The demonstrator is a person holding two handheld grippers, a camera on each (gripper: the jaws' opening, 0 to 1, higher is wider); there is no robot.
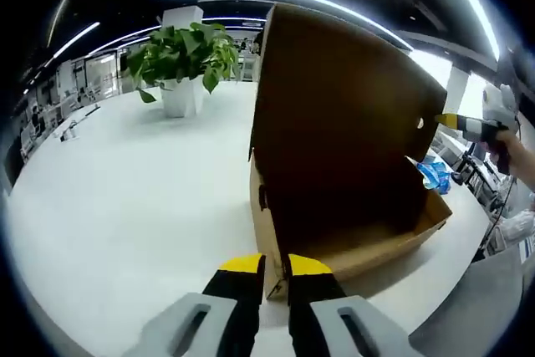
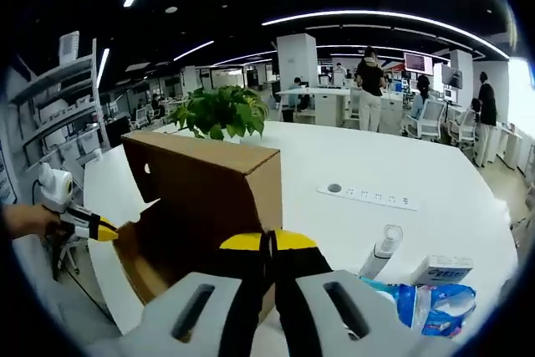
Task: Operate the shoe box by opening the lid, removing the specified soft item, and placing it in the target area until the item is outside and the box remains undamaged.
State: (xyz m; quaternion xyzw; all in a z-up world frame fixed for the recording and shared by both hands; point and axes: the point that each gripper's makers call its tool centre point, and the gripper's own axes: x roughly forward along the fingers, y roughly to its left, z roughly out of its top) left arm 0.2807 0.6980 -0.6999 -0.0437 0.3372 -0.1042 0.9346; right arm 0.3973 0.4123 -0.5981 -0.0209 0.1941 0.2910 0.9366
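Observation:
A brown cardboard shoe box (image 1: 351,248) stands on the white table (image 1: 125,206) with its lid (image 1: 334,106) raised upright. My left gripper (image 1: 276,267) is shut on the box's near corner wall, which sits between the yellow tips. My right gripper (image 2: 267,244) is shut on the free edge of the lid (image 2: 209,177). The right gripper (image 1: 472,127) also shows at the lid's far edge, and the left gripper (image 2: 84,227) at the box's low side. The box's inside is dark, so I cannot see what it holds.
A blue and white soft pack (image 2: 418,303) lies on the table beside the box, with a white bottle (image 2: 382,250) and a small carton (image 2: 439,269). A potted plant (image 1: 180,60) stands behind, a power strip (image 2: 368,194) mid-table. People stand far back (image 2: 368,81).

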